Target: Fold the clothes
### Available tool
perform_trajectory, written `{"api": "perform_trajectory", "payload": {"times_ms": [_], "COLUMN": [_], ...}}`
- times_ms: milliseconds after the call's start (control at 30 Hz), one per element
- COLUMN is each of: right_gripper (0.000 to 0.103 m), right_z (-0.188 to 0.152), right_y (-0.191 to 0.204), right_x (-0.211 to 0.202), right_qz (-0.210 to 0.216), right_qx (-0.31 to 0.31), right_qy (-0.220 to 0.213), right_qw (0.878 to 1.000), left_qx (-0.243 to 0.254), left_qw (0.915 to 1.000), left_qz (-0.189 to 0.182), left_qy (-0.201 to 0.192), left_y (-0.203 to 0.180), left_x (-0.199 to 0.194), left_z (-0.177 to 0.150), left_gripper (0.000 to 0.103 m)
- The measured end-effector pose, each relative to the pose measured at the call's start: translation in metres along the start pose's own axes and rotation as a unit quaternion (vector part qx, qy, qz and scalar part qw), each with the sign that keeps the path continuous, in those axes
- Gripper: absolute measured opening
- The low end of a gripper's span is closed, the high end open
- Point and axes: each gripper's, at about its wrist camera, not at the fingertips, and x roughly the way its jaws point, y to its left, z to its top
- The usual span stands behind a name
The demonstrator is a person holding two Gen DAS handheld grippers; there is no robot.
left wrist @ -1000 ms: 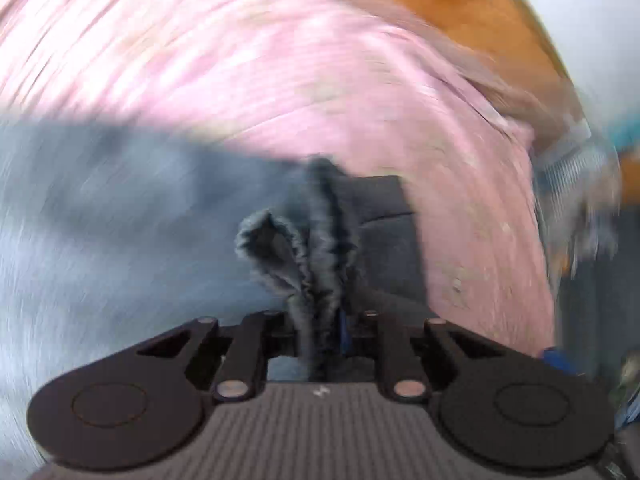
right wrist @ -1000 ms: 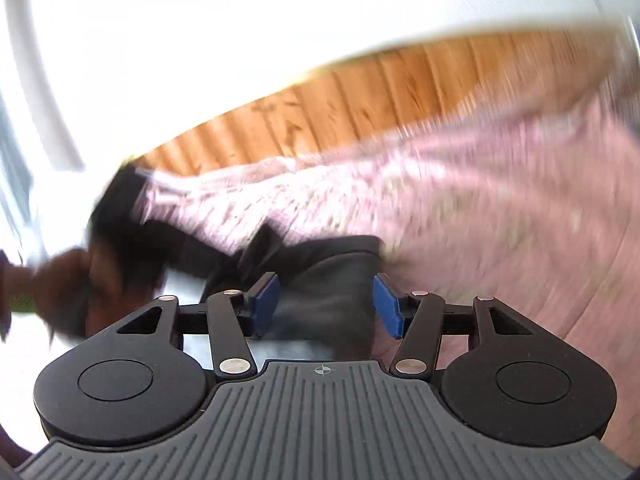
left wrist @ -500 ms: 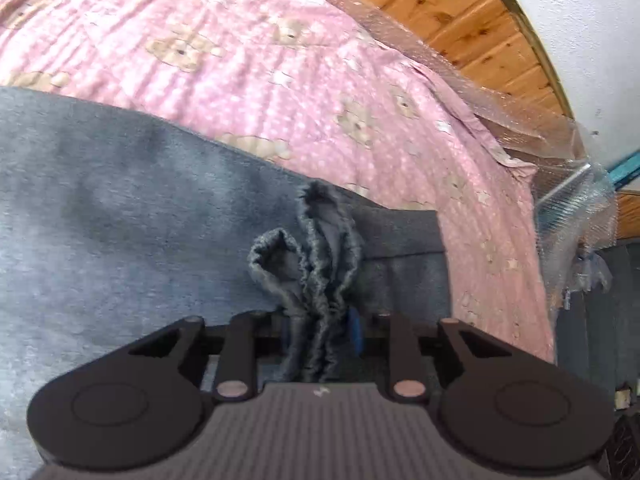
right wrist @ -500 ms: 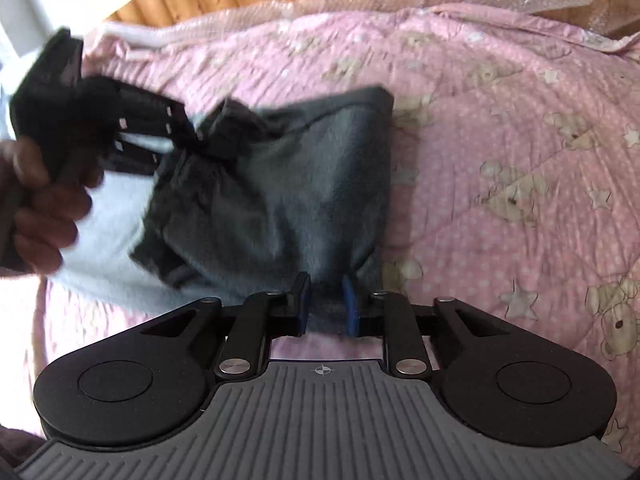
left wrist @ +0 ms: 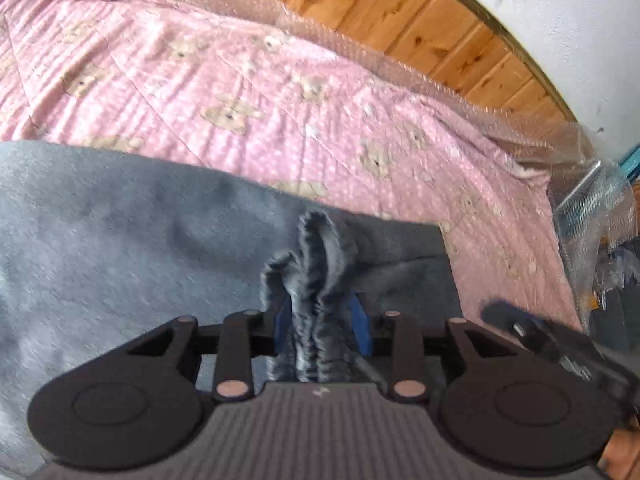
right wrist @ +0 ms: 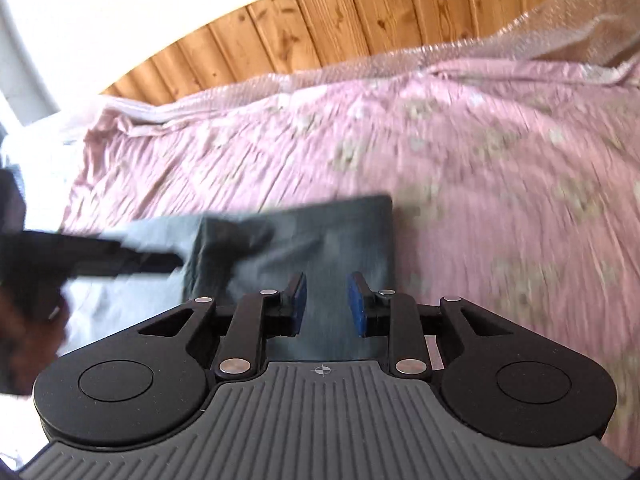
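A dark grey garment [left wrist: 120, 240] lies on the pink bedspread [left wrist: 240, 92], one part folded over. My left gripper [left wrist: 320, 320] has its blue pads parted a little around a bunched ridge of the grey fabric [left wrist: 316, 264] that stands between them. In the right wrist view the garment [right wrist: 320, 232] lies flat, and my right gripper [right wrist: 327, 304] is open just above it with nothing between the pads. The left gripper and the hand holding it show blurred at the left of that view [right wrist: 80, 256]. The right gripper shows at the lower right of the left wrist view [left wrist: 552, 344].
The pink bedspread with a bear print [right wrist: 500, 168] covers the bed. Bubble wrap [left wrist: 360, 52] runs along its far edge against a wooden panelled wall [right wrist: 300, 28]. Clutter wrapped in plastic [left wrist: 600, 208] stands past the bed's right end.
My right gripper has let go of the garment edge and opened, and it has lifted back. My left gripper's pads have parted slightly around the bunched fabric.
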Motion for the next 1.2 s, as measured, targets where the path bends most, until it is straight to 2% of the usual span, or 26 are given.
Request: {"api": "perform_trajectory", "payload": {"times_ms": [133,200,233,267,300,333,433,467,500,600,667,767,833,867,967,1000,1033,1100,1200], "right_gripper": [0.024,0.027,0.029,0.031,0.039,0.042,0.039,0.037,0.029,0.031,0.031,0.032,0.034,0.034,0.037,0.042,0.053,0.057,0.057], "right_z": [-0.005,-0.006,-0.005,-0.008,-0.013,-0.020,-0.052,-0.065,-0.075,-0.068,-0.061,-0.054,-0.068,-0.078,-0.080,-0.076,-0.071,-0.063,-0.051], "right_y": [-0.008,-0.006,-0.004,0.000,0.003,0.007,0.017,0.017,0.017,0.035,0.048,0.075,0.083,0.085,0.095,0.099,0.108,0.135,0.200], "right_x": [0.062,0.051,0.034,0.014,0.000,-0.011,-0.007,0.001,0.003,-0.005,-0.011,0.003,0.035,0.046,0.043,0.038,0.033,0.027,0.034], "right_qz": [-0.046,-0.054,-0.049,-0.033,-0.017,-0.003,0.011,-0.005,-0.020,-0.027,-0.028,0.009,0.000,-0.014,-0.042,-0.051,-0.059,-0.075,-0.069], "right_qx": [-0.022,-0.025,-0.021,-0.018,-0.014,-0.009,-0.022,-0.033,-0.046,-0.063,-0.072,-0.086,-0.102,-0.115,-0.122,-0.118,-0.122,-0.148,-0.191], "right_qy": [0.059,0.055,0.039,0.017,0.009,0.009,0.053,0.075,0.076,0.046,0.026,0.023,0.074,0.085,0.075,0.062,0.045,0.018,0.005], "right_qw": [0.997,0.997,0.998,0.999,1.000,1.000,0.998,0.997,0.996,0.997,0.997,0.996,0.992,0.990,0.989,0.990,0.990,0.986,0.979], "left_qx": [0.020,0.020,0.017,0.013,0.009,0.006,0.006,0.007,0.008,0.000,-0.015,-0.027,-0.032,-0.034,-0.056,-0.065,-0.077,-0.119,-0.192], "left_qw": [0.9992,0.9991,0.9992,0.9992,0.9991,0.9991,0.9997,0.9998,0.9998,0.9999,0.9999,0.9993,0.9990,0.9988,0.9972,0.9961,0.9946,0.9876,0.9680], "left_qz": [0.033,0.038,0.036,0.038,0.041,0.042,0.022,0.016,0.011,0.011,-0.005,-0.021,-0.026,-0.024,-0.001,0.008,0.019,0.051,0.097], "left_qy": [0.005,0.002,-0.001,-0.002,0.000,0.001,0.009,0.011,0.014,0.004,-0.003,-0.014,-0.021,-0.026,-0.049,-0.058,-0.067,-0.089,-0.129], "left_y": [-0.009,-0.009,-0.008,-0.007,-0.005,-0.005,-0.015,-0.018,-0.019,-0.008,0.004,0.023,0.042,0.055,0.108,0.127,0.149,0.208,0.291], "left_x": [0.024,0.031,0.032,0.035,0.040,0.044,0.058,0.062,0.062,0.048,0.033,-0.002,-0.032,-0.049,-0.105,-0.124,-0.144,-0.189,-0.233], "left_z": [0.007,0.012,0.015,0.016,0.017,0.017,0.018,0.019,0.019,0.019,0.017,0.013,0.012,0.010,0.004,0.002,0.001,0.001,-0.018], "left_gripper": [0.032,0.032,0.034,0.035,0.035,0.034,0.034,0.030,0.027,0.027,0.030,0.032,0.036,0.038,0.049,0.052,0.052,0.053,0.056]}}
